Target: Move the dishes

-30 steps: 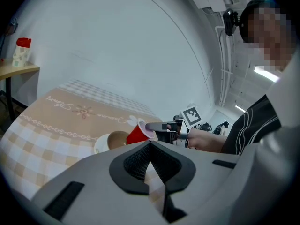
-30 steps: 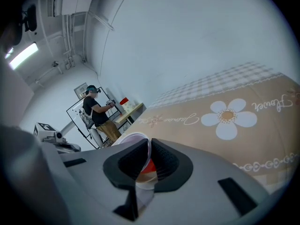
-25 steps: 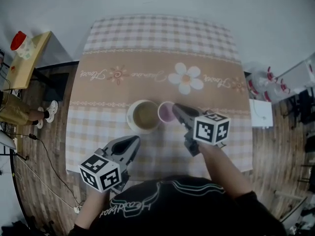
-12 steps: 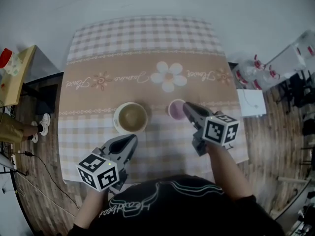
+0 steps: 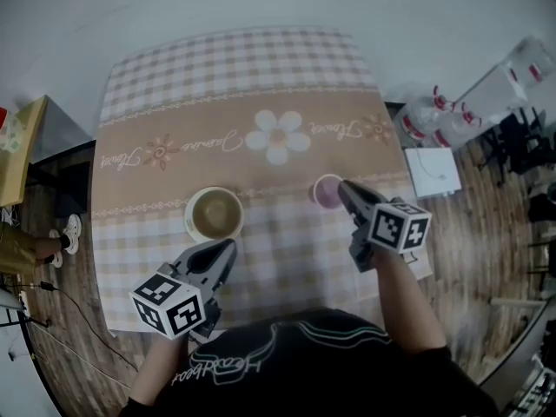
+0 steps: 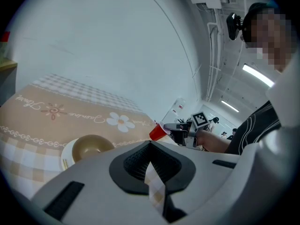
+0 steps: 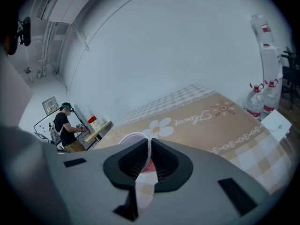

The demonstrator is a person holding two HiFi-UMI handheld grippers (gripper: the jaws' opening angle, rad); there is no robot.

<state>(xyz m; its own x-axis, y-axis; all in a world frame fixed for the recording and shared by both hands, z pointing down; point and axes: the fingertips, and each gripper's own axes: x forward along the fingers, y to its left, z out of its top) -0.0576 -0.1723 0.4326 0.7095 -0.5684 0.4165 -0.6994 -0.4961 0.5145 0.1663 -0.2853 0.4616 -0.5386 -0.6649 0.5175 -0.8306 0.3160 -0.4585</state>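
Cup (image 5: 327,191), pink inside and red outside, is pinched by its rim in the right gripper (image 5: 345,189) over the right side of the flowered tablecloth (image 5: 261,76). Well to its left stands a cream bowl (image 5: 215,214). Just short of the bowl, the left gripper (image 5: 228,248) hovers with its jaws together, empty.

I'm in what looks like a lab workroom: bare white walls (image 7: 164,46), wood floor (image 5: 486,250), strip lights (image 6: 256,74), water bottles (image 7: 257,100), and another person (image 7: 63,126) at a side table (image 7: 97,131).
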